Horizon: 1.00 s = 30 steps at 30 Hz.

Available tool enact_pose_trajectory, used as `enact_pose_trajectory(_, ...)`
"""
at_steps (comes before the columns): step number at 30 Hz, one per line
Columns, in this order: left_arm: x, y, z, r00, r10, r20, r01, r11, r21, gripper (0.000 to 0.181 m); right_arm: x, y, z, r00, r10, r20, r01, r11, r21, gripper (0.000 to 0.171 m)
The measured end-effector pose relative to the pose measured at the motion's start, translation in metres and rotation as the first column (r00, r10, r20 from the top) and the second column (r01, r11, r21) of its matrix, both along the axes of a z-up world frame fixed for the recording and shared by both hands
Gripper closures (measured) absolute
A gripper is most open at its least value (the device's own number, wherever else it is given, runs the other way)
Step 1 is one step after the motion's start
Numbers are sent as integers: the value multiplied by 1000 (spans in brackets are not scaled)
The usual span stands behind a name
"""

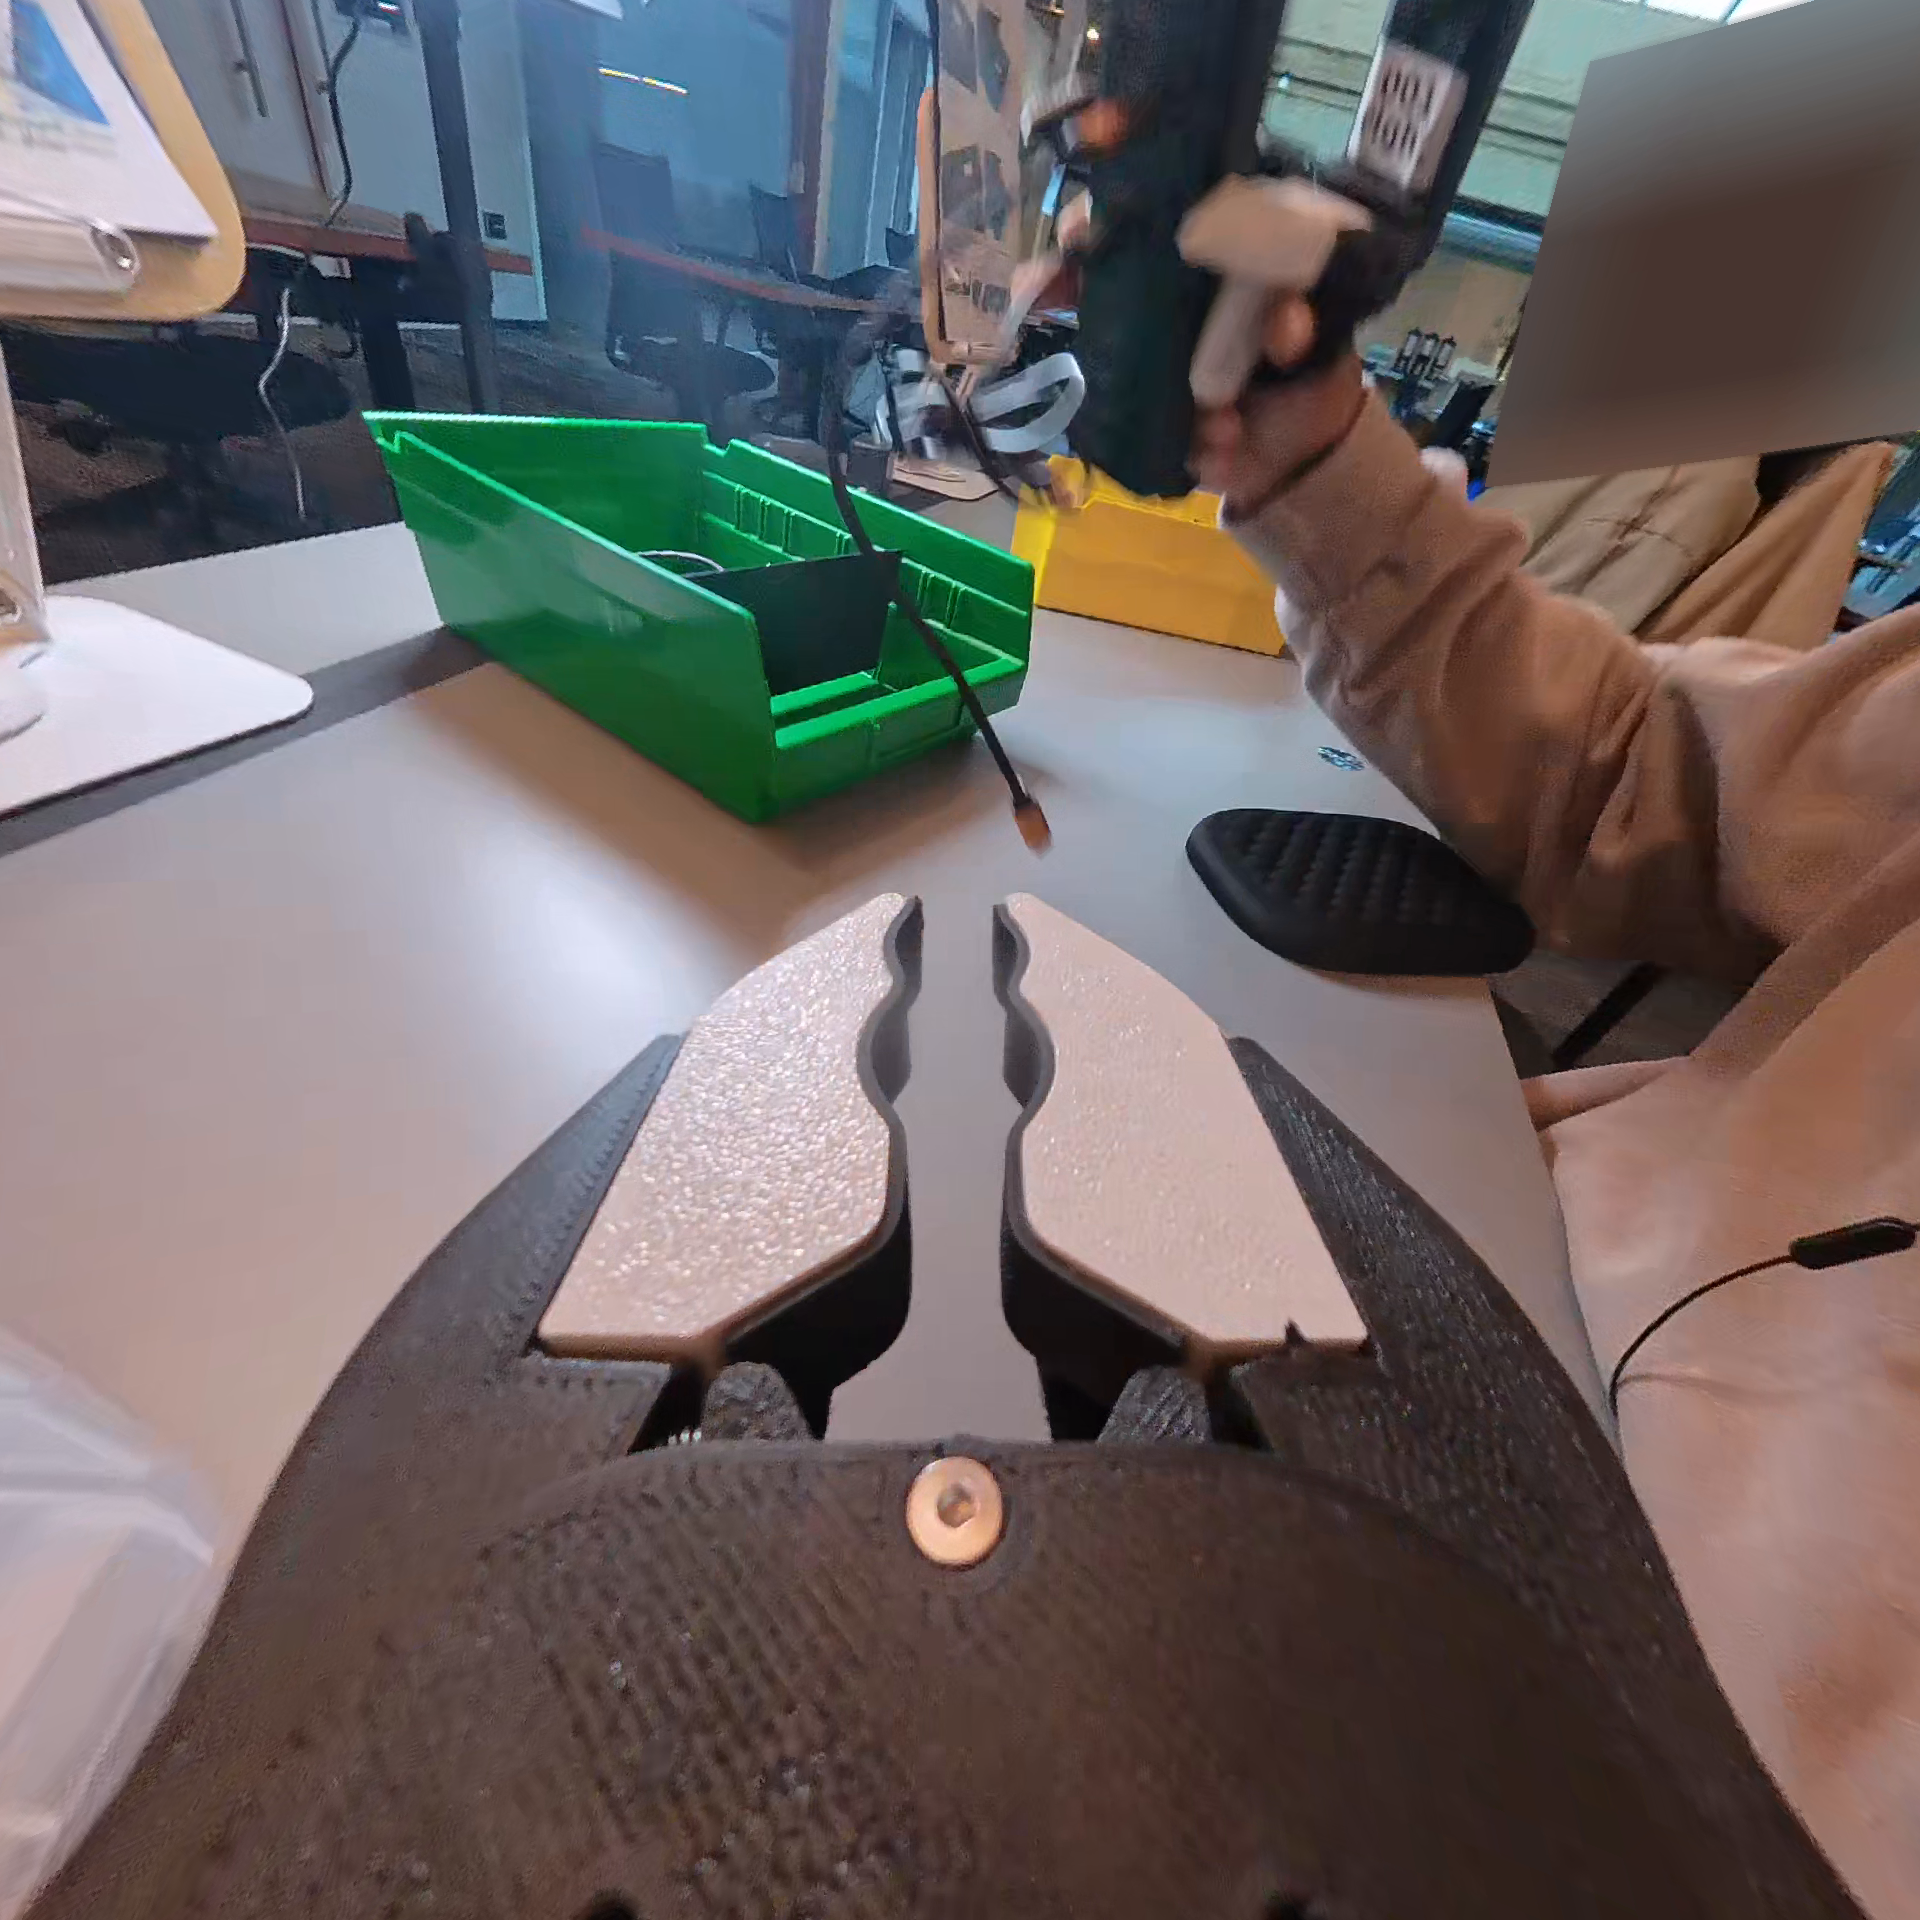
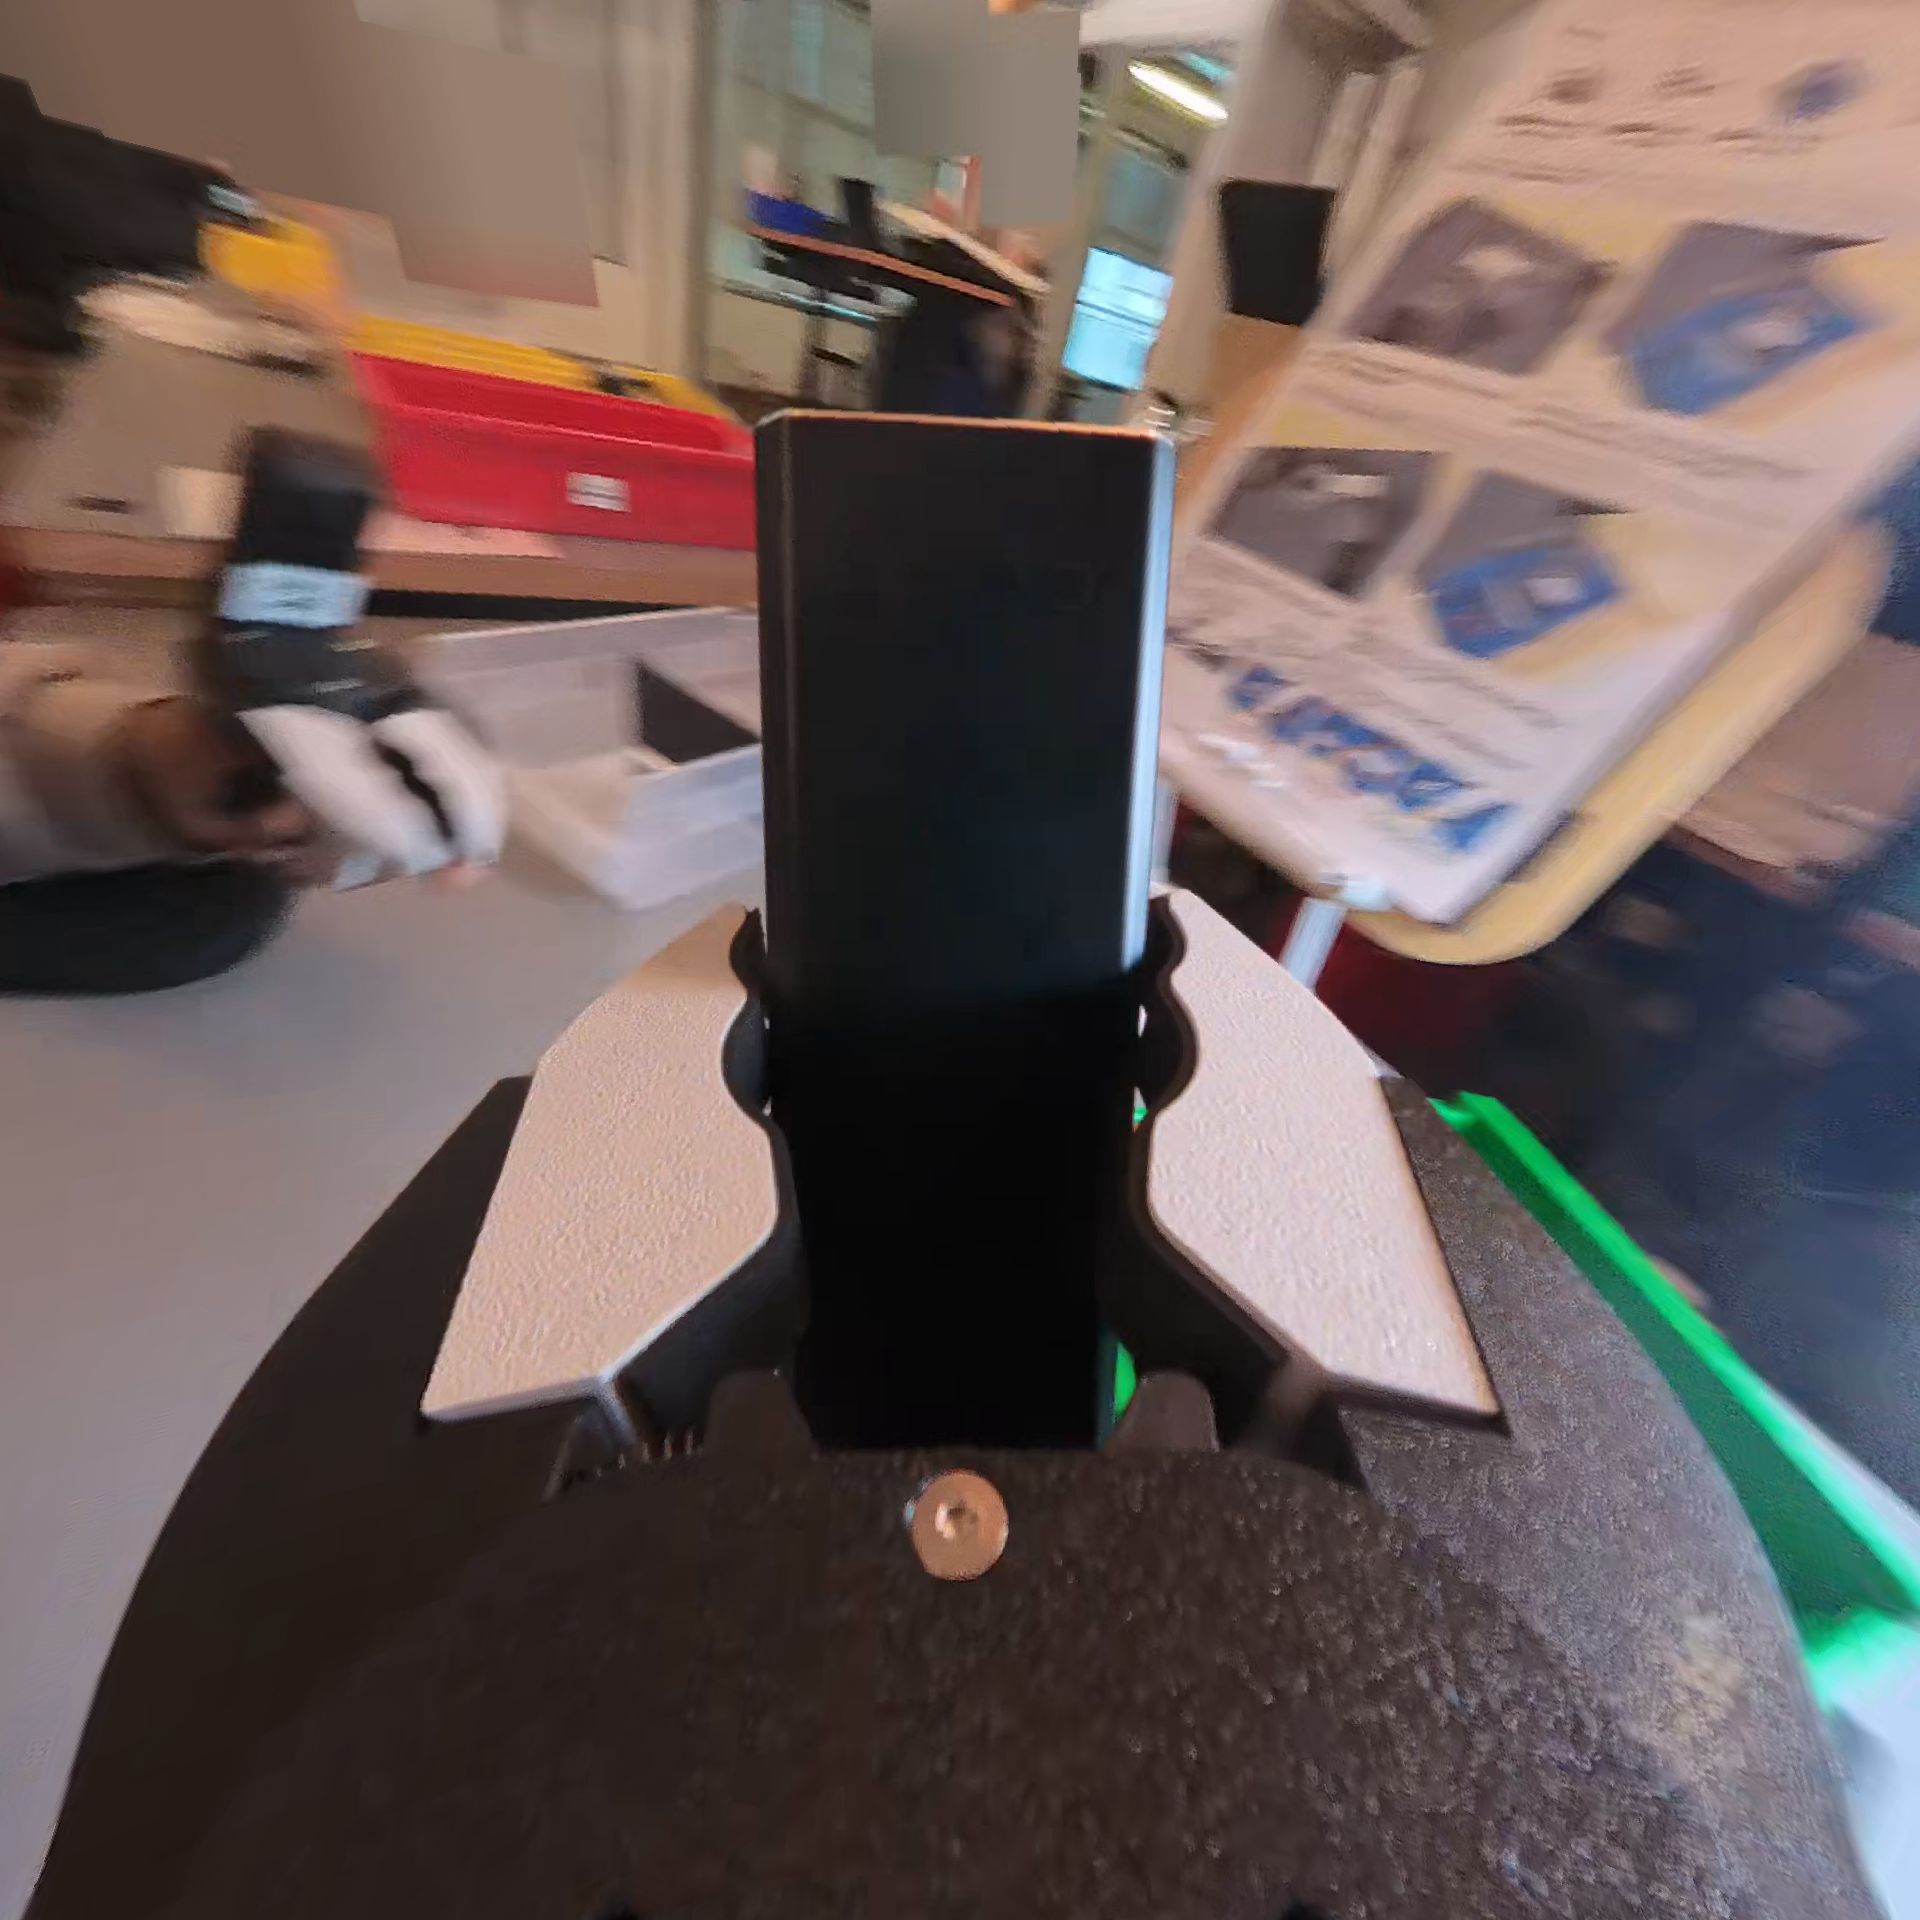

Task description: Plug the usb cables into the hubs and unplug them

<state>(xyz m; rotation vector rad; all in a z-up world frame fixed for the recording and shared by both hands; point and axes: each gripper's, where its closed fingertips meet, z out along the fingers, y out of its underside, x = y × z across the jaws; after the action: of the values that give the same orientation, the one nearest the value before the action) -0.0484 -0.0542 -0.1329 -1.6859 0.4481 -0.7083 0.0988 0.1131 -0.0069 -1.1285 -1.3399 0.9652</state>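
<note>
Grey tabletop (image 1: 416, 935) fills the foreground of a busy workshop, with desks, bins and a leaning cardboard poster behind. Taking the green bin (image 1: 623, 623) as the landmark: it sits open-topped on the table with a dark divider inside, a yellow bin (image 1: 1153, 571) stands just beyond its far right corner, and a black padded rest (image 1: 1351, 888) lies on the table edge to its right.

High above and to the right of the green bin, the right gripper (image 2: 956, 935) is raised in the air, its fingers pinching a black rectangular hub (image 2: 956, 675) by its long sides so that one end projects forward. From that raised hand a black usb cable (image 1: 914, 623) hangs down across the green bin's front corner, its metal plug (image 1: 1031, 826) dangling just above the table in front of the bin. Lifting the hub this way seems meant to draw the lead clear of the bin and let it hang free.

Nearer than the green bin, the left gripper (image 1: 956, 914) hovers low over the table, its fingers empty and nearly together with a narrow gap between them, pointed toward the dangling plug. That placement looks like readiness to catch the connector, so plugging has probably not begun.
</note>
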Motion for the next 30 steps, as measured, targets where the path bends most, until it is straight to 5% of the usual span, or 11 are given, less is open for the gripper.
enact_pose_trajectory(5,-1,1,-17,999,18,46,-18,1000,-5,162,-11,126,30,934,-331,132,324,943,75,103)
enact_pose_trajectory(9,3,-4,-29,1000,4,-27,-4,1000,-8,162,-26,194,0,859,-420,292,425,904,50,103)
enact_pose_trajectory(17,12,-8,-39,998,-33,-62,32,999,-22,163,-57,246,-125,707,-462,535,495,864,93,103)
enact_pose_trajectory(21,14,-10,-41,995,-45,-94,43,999,-22,163,-58,233,-180,645,-257,719,472,874,-112,102)
enact_pose_trajectory(24,14,-10,-45,992,-50,-118,47,999,-26,163,-50,246,-177,626,-257,736,533,831,-162,105)
enact_pose_trajectory(27,13,-9,-47,990,-42,-137,38,999,-29,163,-28,280,-148,572,-428,700,619,785,-25,104)
enact_pose_trajectory(30,12,-9,-47,989,-36,-143,33,999,-26,163,-21,283,-109,616,-453,644,625,779,-50,104)
